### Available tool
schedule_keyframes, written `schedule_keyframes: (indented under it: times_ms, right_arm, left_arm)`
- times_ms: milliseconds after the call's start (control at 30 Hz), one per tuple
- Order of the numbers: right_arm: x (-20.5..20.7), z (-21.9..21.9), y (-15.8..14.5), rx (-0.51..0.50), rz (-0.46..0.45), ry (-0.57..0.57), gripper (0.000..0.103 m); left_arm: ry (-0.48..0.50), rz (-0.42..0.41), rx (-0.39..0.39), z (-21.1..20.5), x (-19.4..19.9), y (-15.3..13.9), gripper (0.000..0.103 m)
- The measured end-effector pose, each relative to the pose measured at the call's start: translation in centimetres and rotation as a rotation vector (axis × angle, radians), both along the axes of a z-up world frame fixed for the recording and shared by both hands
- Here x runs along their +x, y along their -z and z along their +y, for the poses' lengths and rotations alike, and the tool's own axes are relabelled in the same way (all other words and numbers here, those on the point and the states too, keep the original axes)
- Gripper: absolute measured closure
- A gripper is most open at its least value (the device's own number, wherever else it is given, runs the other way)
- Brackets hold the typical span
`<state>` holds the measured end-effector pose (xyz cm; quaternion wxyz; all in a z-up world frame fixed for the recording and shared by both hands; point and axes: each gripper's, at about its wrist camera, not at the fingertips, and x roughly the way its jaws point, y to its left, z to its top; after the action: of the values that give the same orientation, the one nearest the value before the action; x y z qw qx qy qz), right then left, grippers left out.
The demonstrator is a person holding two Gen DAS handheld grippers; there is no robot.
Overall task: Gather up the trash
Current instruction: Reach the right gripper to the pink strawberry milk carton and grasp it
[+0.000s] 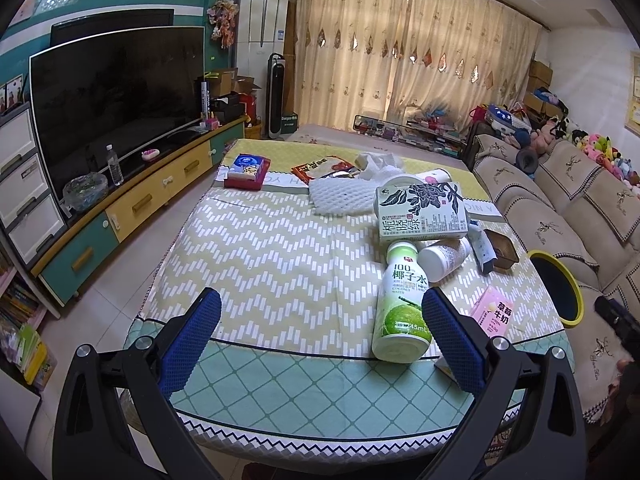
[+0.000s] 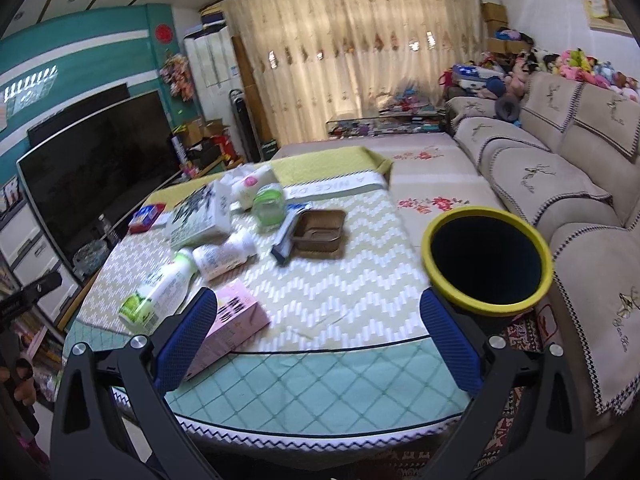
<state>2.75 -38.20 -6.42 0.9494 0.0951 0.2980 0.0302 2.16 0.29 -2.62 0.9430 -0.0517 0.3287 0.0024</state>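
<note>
While hanging over the near edge of the table, left gripper spread wide, gripping nothing. Coconut water bottle lying on its side just inside the right-hand finger, cap pointing away, contact hard to call. Behind it a white bottle on its side, and a tea carton propped on the pile. Pink milk carton flat at the right, partly hidden behind that same finger. Brown tray near the far right edge, looks empty. White foam net, crumpled white bag, red snack packet and a blue tissue pack on a red tray farther back. Yellow-rimmed bin off the right edge, against the sofa. Television along the left wall.

Over to the right wrist view, blurred by motion: right gripper also spread wide, nothing between the fingers. Pink carton tucked behind the left-hand finger. Bin just beyond the right-hand finger, interior dark, contents impossible to tell. Brown tray mid-table, nothing in it. Coconut bottle, white bottle and tea carton clustered at the left.
</note>
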Motion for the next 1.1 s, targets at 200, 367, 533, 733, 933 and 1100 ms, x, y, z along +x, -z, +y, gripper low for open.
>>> schedule_keyframes:
  times_ms: [200, 367, 533, 733, 933, 1100]
  right_arm:
    - [1.4, 5.2, 1.9, -0.028, 0.038, -0.156, 0.006]
    - [1.8, 10.3, 3.3, -0.077, 0.052, -0.287, 0.006]
    - [2.7, 12.7, 5.2, -0.136, 0.106, -0.297, 0.006]
    - [3.8, 12.5, 7.0, -0.166, 0.157, -0.276, 0.006]
    - [4.0, 7.9, 7.0, -0.171, 0.158, -0.157, 0.006]
    - [3.9, 3.0, 6.6, -0.140, 0.154, -0.013, 0.006]
  left_arm:
    - [0.005, -0.004, 0.004, 0.1, 0.0, 0.0, 0.004]
    - [0.007, -0.005, 0.012, 0.3, 0.1, 0.2, 0.004]
    - [0.001, 0.017, -0.002, 0.9, 0.6, 1.0, 0.004]
    - [0.003, 0.043, -0.013, 1.2, 1.2, 1.8, 0.004]
    - [-0.001, 0.057, -0.018, 1.4, 1.6, 2.3, 0.004]
    - [0.006, 0.070, -0.017, 0.9, 1.9, 2.7, 0.004]
